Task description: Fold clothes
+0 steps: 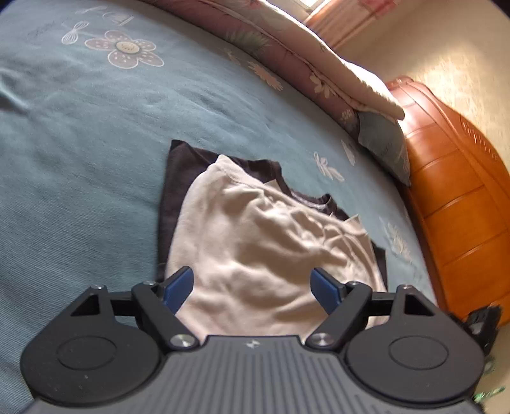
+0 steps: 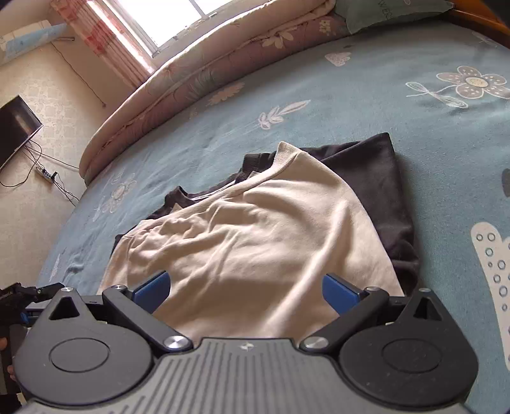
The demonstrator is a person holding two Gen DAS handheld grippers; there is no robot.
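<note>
A folded cream shirt (image 1: 255, 242) lies on top of a folded black garment (image 1: 181, 172) on the teal bedspread (image 1: 79, 159). My left gripper (image 1: 253, 286) is open, hovering over the near edge of the cream shirt, holding nothing. In the right wrist view the cream shirt (image 2: 255, 235) covers most of the black garment (image 2: 382, 191), whose edge shows at right and behind. My right gripper (image 2: 245, 291) is open over the cream shirt's near edge, holding nothing.
A rolled floral quilt (image 1: 287, 47) and a pillow (image 1: 382, 143) lie along the far side of the bed. An orange wooden headboard (image 1: 462, 207) is at right. In the right wrist view a TV (image 2: 16, 127), cables and a window (image 2: 159, 19) are at left.
</note>
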